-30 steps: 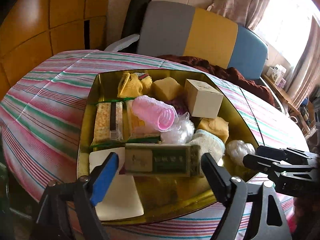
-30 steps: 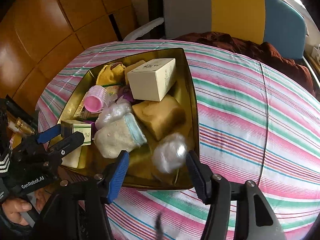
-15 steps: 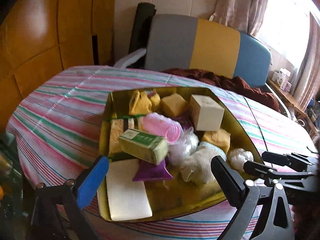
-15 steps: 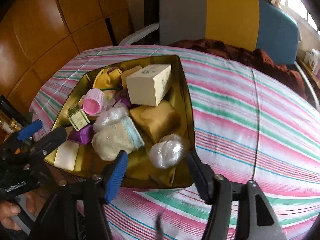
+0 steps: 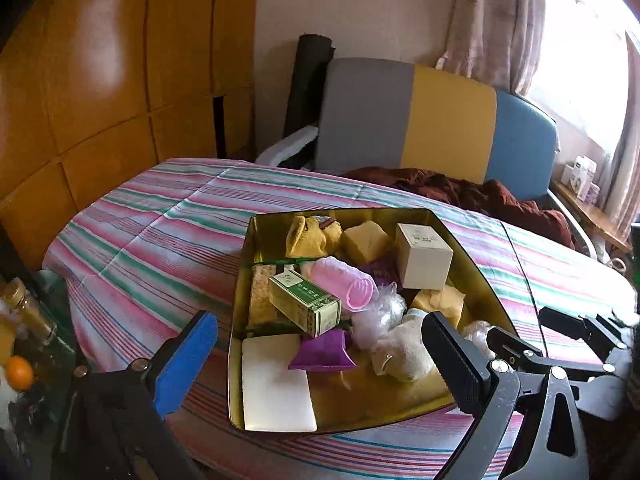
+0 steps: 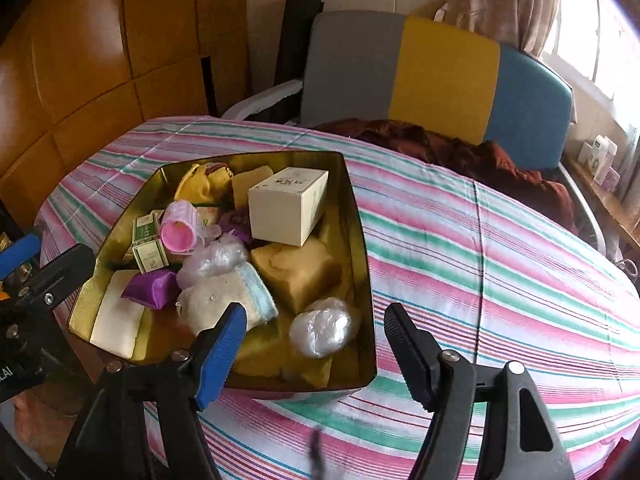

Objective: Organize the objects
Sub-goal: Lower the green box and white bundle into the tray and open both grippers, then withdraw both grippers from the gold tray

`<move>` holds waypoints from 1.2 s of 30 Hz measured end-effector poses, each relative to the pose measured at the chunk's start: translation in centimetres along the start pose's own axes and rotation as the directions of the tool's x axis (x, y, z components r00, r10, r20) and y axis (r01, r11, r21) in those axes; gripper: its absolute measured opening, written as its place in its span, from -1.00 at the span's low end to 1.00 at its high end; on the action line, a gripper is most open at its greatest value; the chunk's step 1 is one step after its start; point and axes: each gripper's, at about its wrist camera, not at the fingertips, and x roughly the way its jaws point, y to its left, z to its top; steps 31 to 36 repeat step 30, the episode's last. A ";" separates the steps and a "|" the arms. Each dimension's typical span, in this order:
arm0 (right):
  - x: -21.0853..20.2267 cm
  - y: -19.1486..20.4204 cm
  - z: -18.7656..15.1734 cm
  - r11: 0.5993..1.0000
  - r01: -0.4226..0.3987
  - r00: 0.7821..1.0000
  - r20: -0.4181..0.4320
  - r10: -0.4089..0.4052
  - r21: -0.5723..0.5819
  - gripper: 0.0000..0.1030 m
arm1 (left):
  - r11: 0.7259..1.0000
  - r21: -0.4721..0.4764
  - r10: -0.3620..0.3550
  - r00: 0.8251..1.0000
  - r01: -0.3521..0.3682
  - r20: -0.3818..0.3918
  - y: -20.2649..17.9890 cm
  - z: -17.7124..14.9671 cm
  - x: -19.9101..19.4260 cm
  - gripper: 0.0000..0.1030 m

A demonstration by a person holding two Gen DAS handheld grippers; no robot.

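Left wrist view: green box [image 5: 305, 303] freshly let go into the gold tin [image 5: 472, 280], both grippers empty.
One second earlier the left gripper [image 5: 316, 360] had this box between its pads, lying crosswise at the tin's near edge; now its jaws stand fully apart and the box rests at frame centre, tilted on the pink roller [image 5: 342, 285] and purple pouch [image 5: 322, 351]. Its long axis runs from upper left to lower right, the end face towards the lower right. Right gripper [image 6: 314, 346] is opening, nothing between its pads, above the tin's near corner. That placement looks finished.
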 end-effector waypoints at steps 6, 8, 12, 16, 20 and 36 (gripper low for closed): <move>-0.6 -0.2 -0.3 1.000 0.009 1.000 0.025 -0.010 0.027 0.41 | 0.999 -0.001 0.053 0.998 -0.053 0.021 -0.5 -0.3 -0.8 0.99; -0.7 -0.2 -0.4 1.000 0.010 1.000 0.026 -0.011 0.029 0.41 | 0.999 -0.009 0.042 0.999 -0.042 0.018 -0.5 -0.6 -1.0 0.99; -0.9 -0.1 -0.5 0.999 0.012 0.999 0.036 -0.013 0.029 0.41 | 0.999 -0.010 0.035 0.999 -0.035 0.033 -0.7 -0.8 -1.4 0.99; -1.1 -0.2 -0.5 0.999 0.009 0.999 0.039 -0.010 0.032 0.41 | 1.000 -0.009 0.021 0.999 -0.021 0.033 -1.0 -0.9 -1.5 0.99; -1.0 -0.1 -0.5 0.999 0.006 0.999 0.036 -0.008 0.034 0.41 | 1.000 -0.013 0.020 0.999 -0.019 0.030 -0.9 -0.9 -1.5 0.99; -0.5 0.2 -0.6 1.000 0.001 1.000 0.020 -0.001 0.029 0.41 | 0.999 -0.031 0.028 0.999 -0.027 0.031 -0.4 -1.0 -1.1 0.99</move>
